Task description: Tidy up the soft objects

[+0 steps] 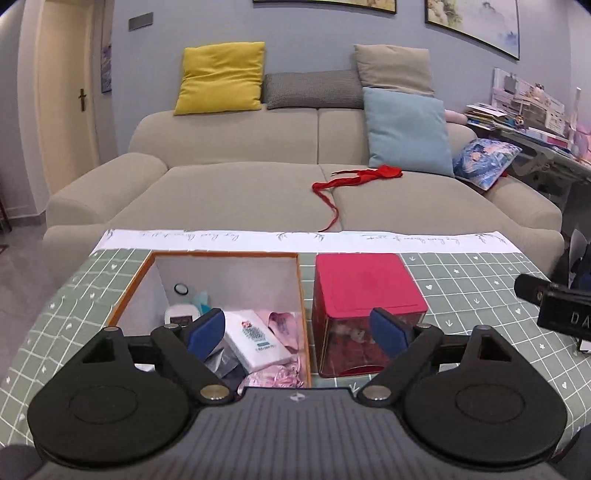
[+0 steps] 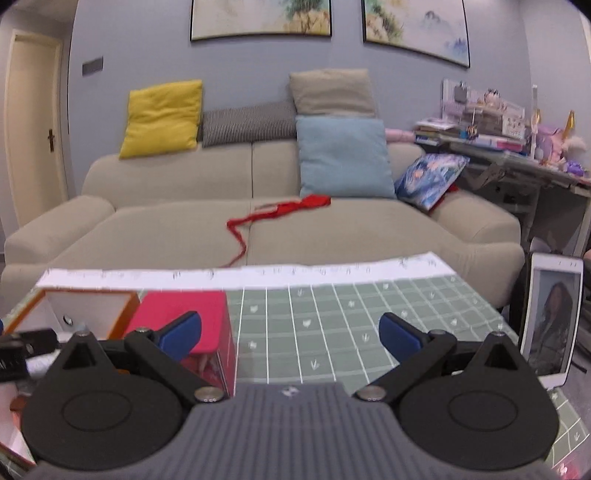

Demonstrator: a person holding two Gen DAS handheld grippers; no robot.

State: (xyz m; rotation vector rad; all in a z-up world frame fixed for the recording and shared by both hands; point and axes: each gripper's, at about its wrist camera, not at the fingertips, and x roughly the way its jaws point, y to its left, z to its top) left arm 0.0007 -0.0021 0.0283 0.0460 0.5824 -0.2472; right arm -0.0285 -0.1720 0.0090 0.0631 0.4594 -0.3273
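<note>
**Both grippers empty above the table**

Jaws of the left gripper (image 1: 298,330) stand wide apart with nothing between the pads, hovering over an orange-edged box (image 1: 207,258) holding a white packet (image 1: 255,339) and pink cloth (image 1: 282,325); a red tin (image 1: 364,284) sits just beside it. A red ribbon (image 1: 354,177) lies well beyond, on the sofa (image 1: 236,192).

From the right wrist, the right gripper (image 2: 290,336) is likewise spread and empty (slightly blurred), over the green checked tablecloth (image 2: 332,314), ribbon far ahead.

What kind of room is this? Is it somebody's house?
Most likely a living room in a home. A big beige sofa with a yellow cushion fills the back, framed paintings hang on the wall, and a cluttered desk stands beside it.
</note>
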